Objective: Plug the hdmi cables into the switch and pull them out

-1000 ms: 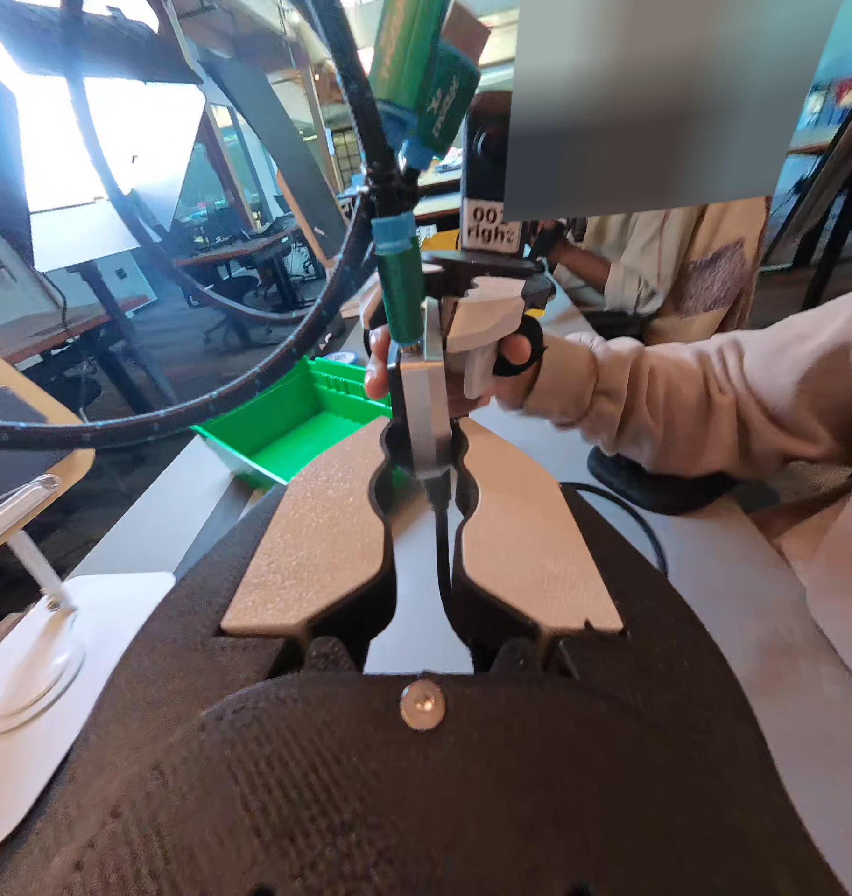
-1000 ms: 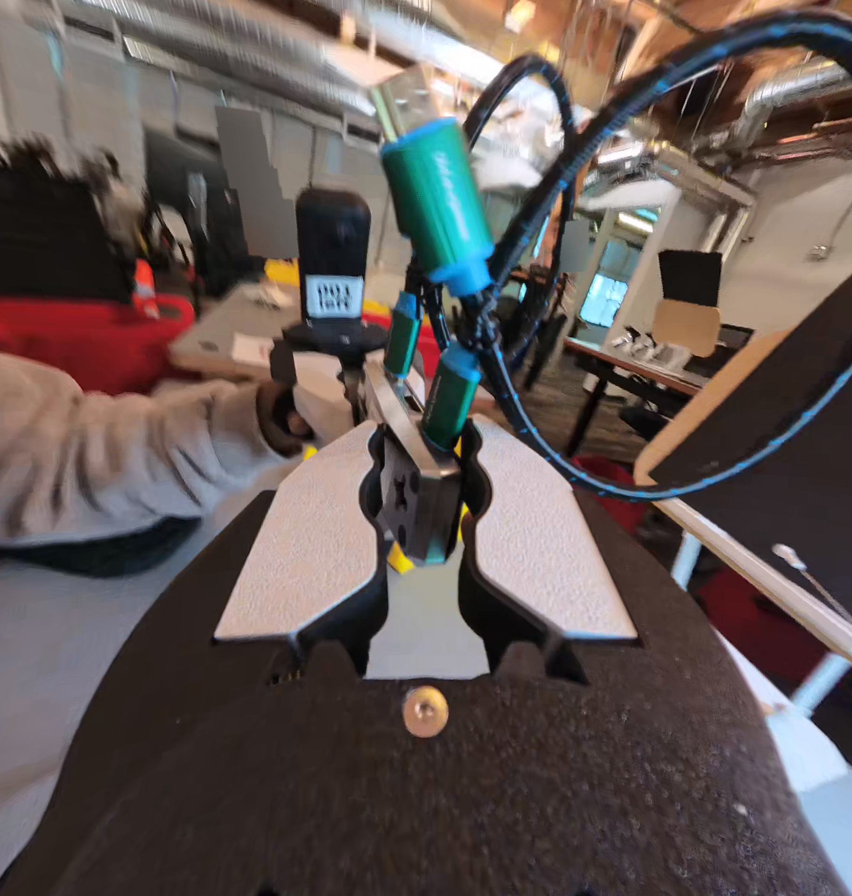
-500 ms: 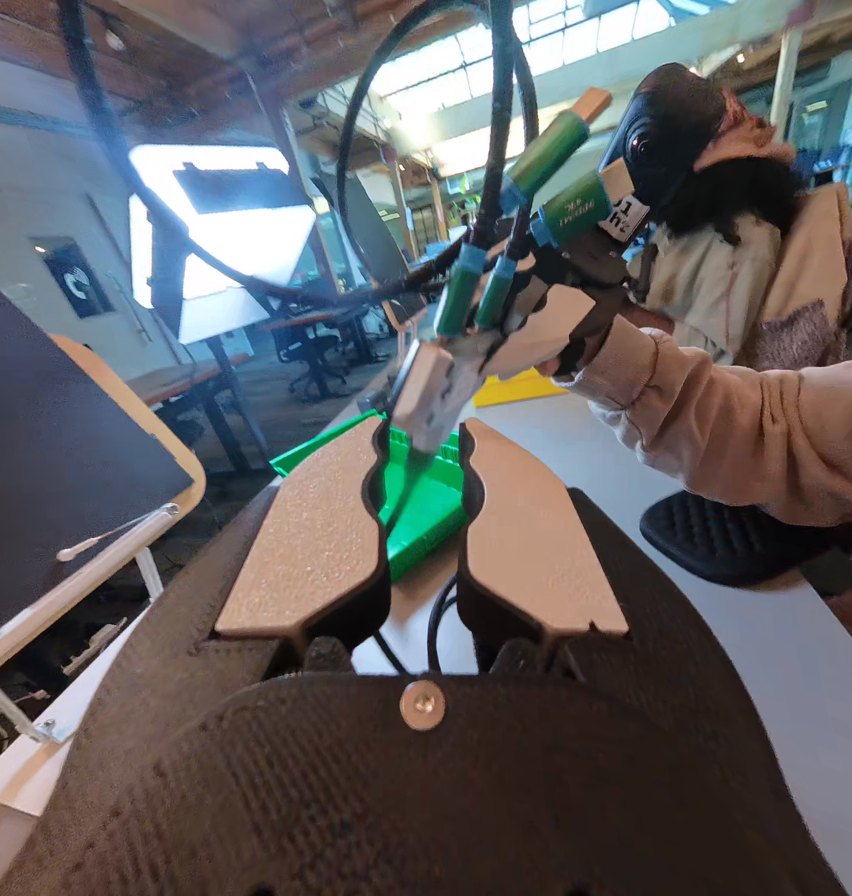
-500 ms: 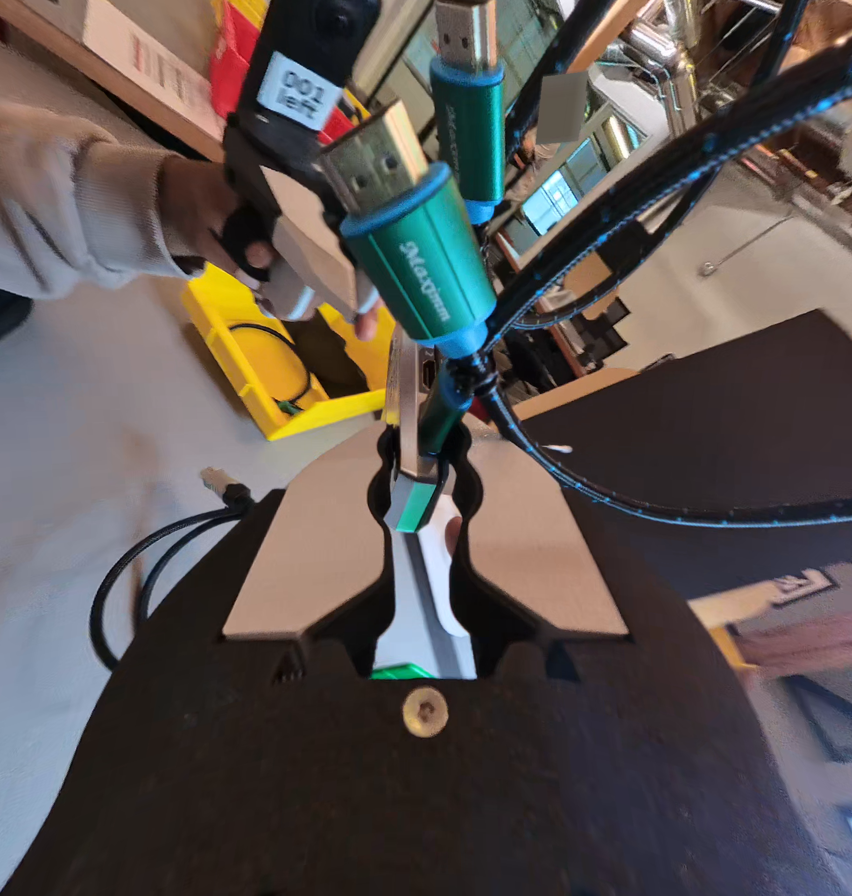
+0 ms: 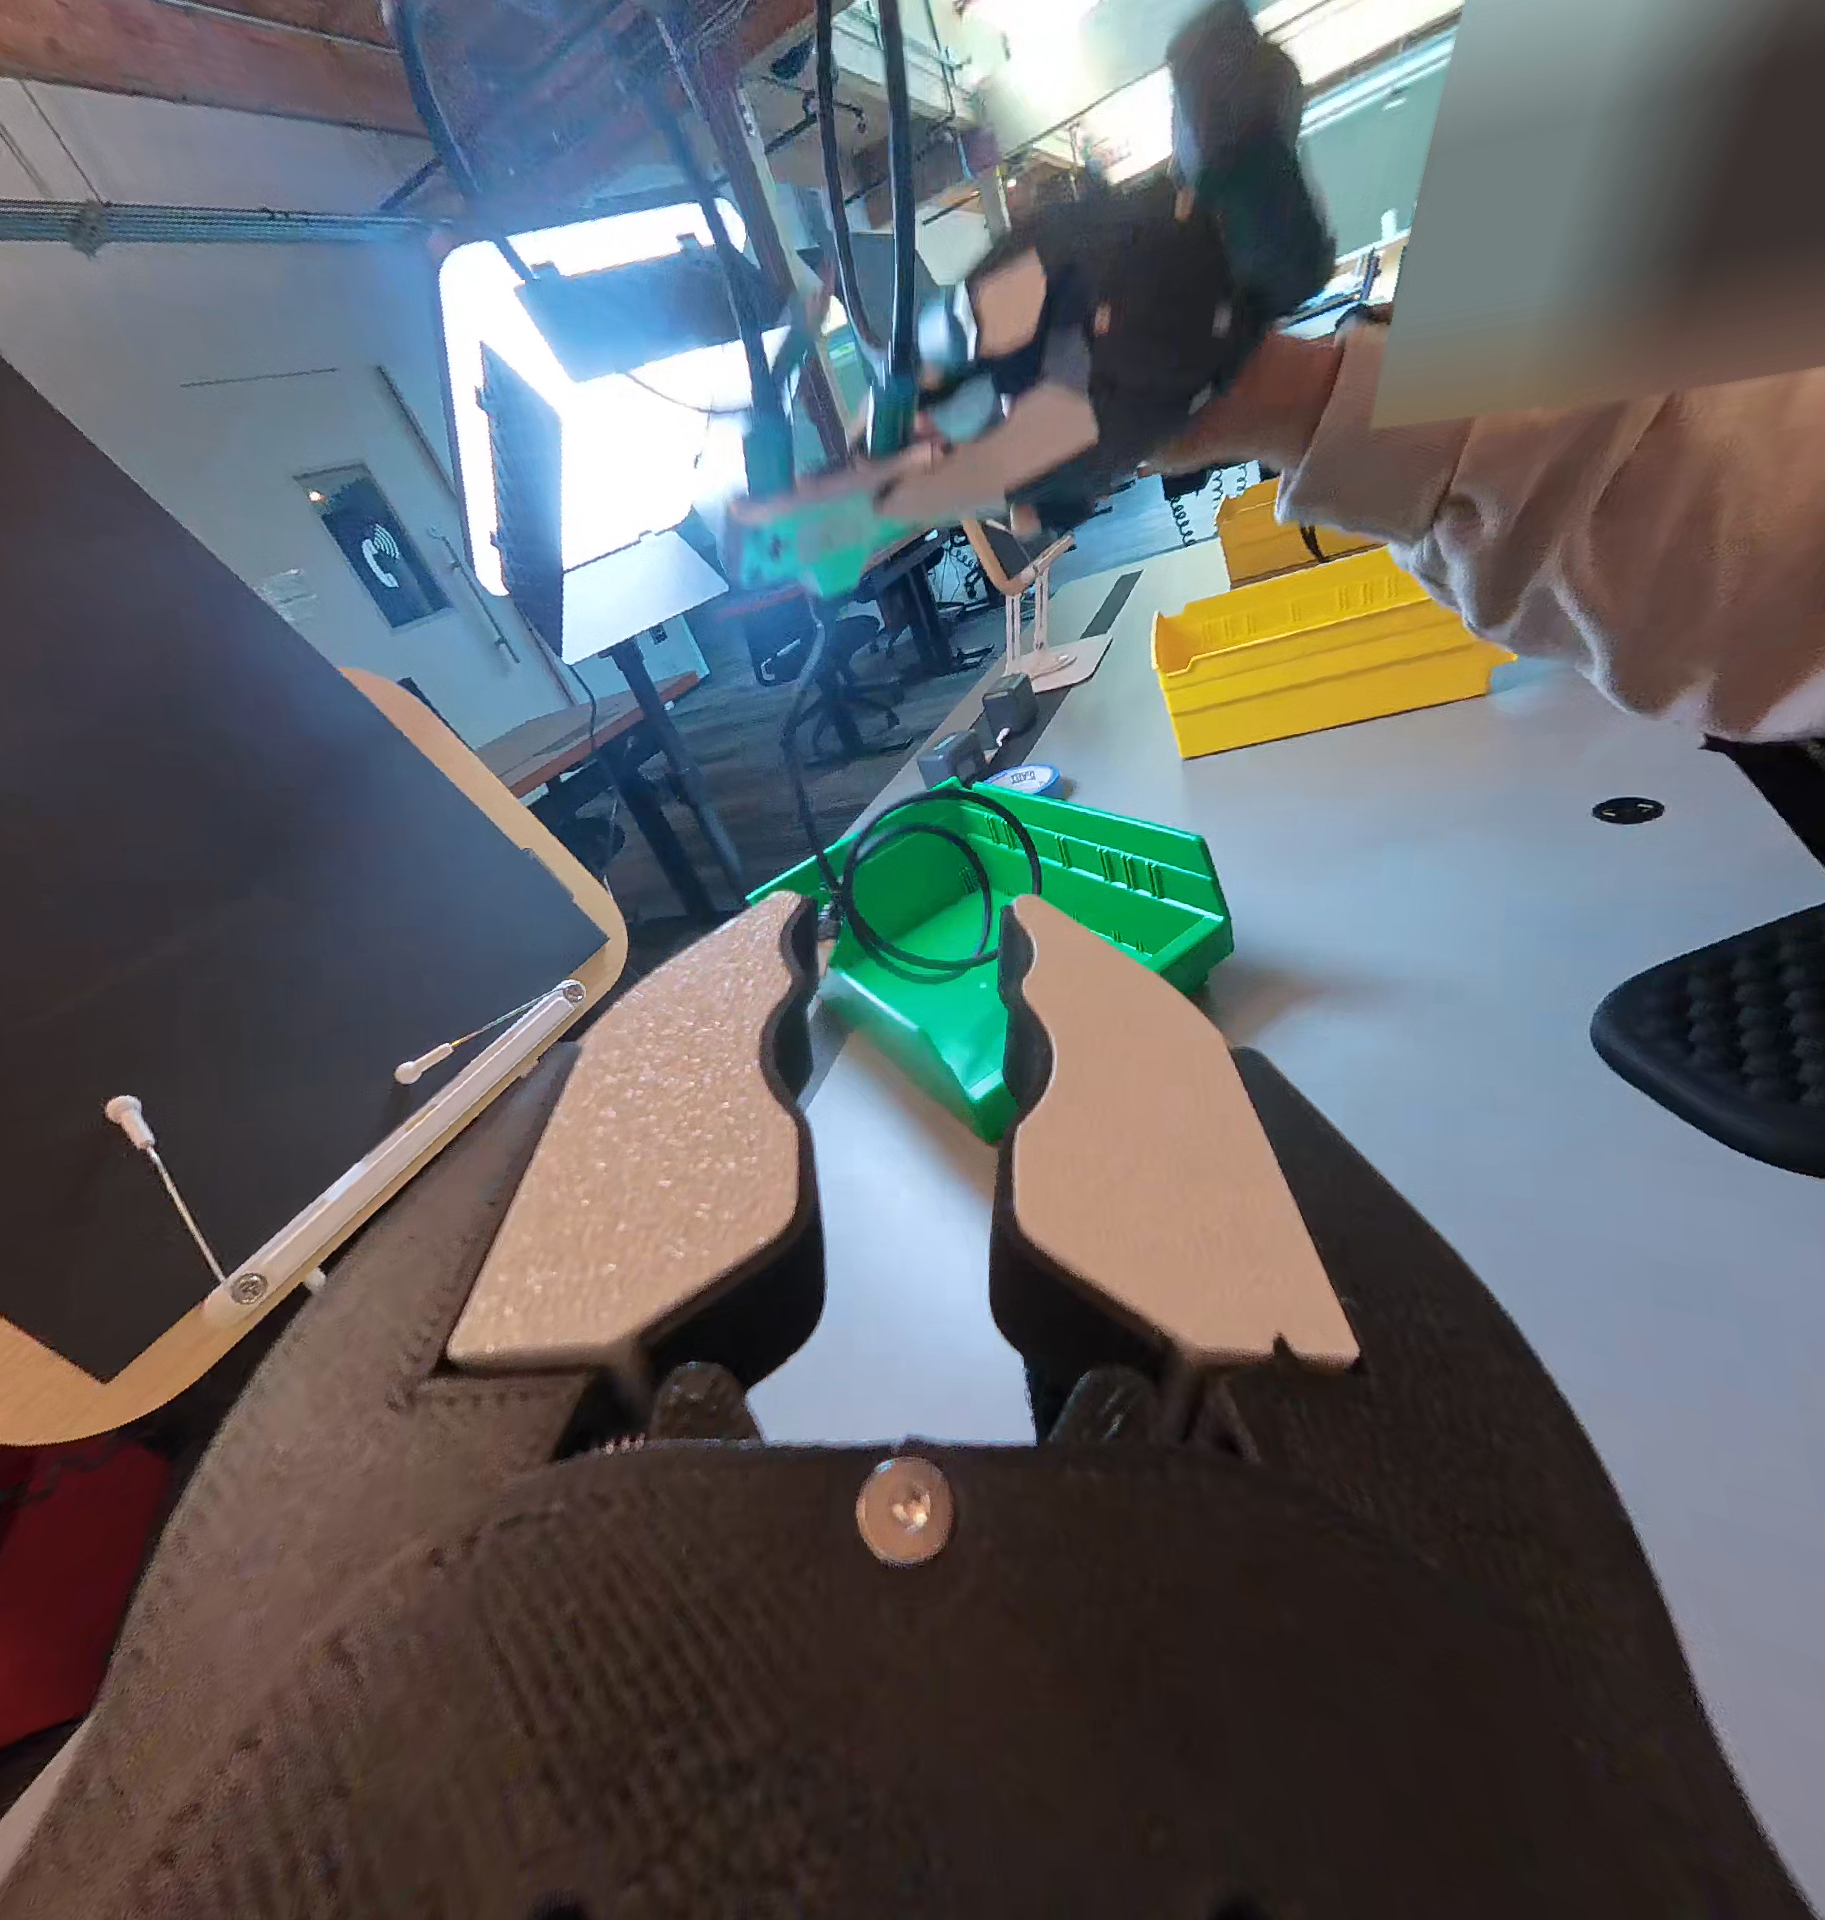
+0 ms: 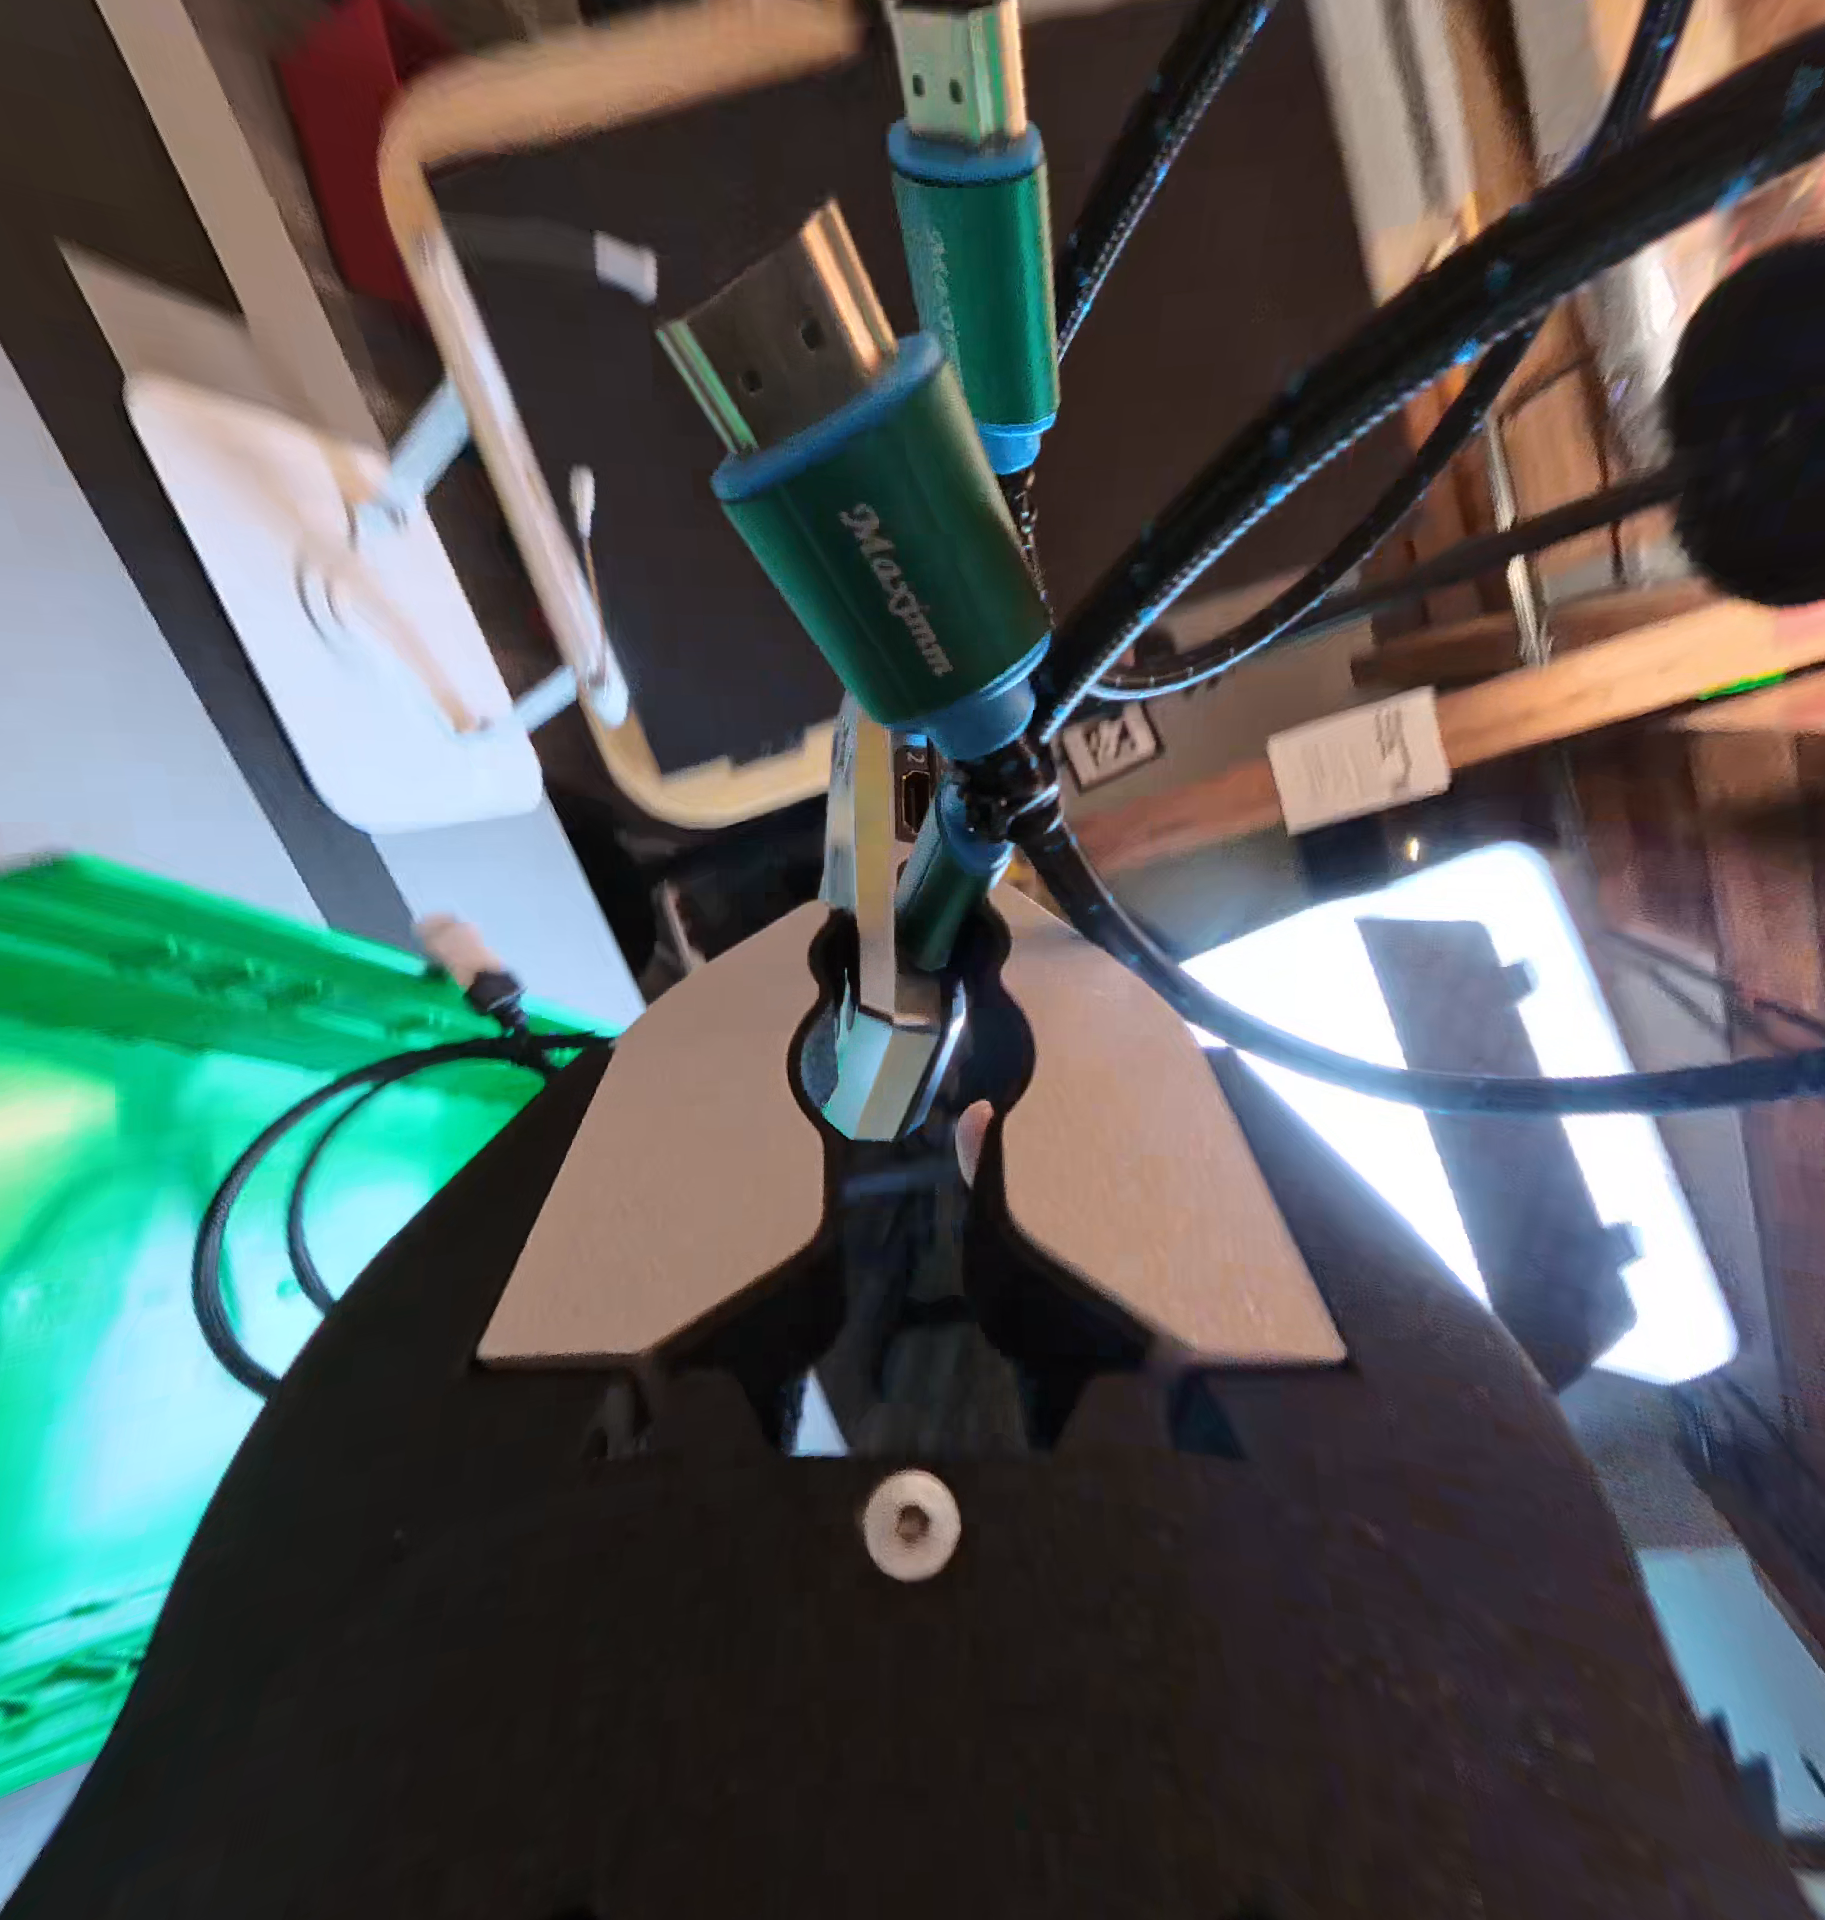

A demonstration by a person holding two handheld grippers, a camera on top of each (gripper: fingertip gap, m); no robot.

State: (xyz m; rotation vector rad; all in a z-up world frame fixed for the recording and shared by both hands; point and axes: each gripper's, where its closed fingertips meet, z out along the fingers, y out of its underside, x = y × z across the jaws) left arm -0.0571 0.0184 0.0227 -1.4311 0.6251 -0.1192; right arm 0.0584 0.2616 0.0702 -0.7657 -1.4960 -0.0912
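My right gripper (image 6: 913, 935) is shut on the silver switch (image 6: 877, 1049) and holds it in the air. One green HDMI plug (image 6: 944, 883) sits in the switch. Two more green plugs, a near one (image 6: 877, 551) and a far one (image 6: 975, 249), hang free above it on black braided cables (image 6: 1251, 436). In the left wrist view the right gripper (image 5: 991, 457) with the switch (image 5: 814, 530) is blurred, high above the table. My left gripper (image 5: 903, 925) is open and empty, low over the grey table (image 5: 1407, 935).
A green bin (image 5: 1095, 914) with a thin black cable loop (image 5: 939, 894) lies just ahead of my left gripper; it also shows in the right wrist view (image 6: 108, 1143). Yellow bins (image 5: 1303, 655) stand farther back. A black board on a stand (image 5: 160, 831) is at left, a black pad (image 5: 1760, 1049) at right. The gap from one gripper's tips to the other's is roughly 30 cm.
My left gripper has opened, let go of the switch and drawn back low over the table. My right gripper has carried the switch and cables up and away, over the green bin.
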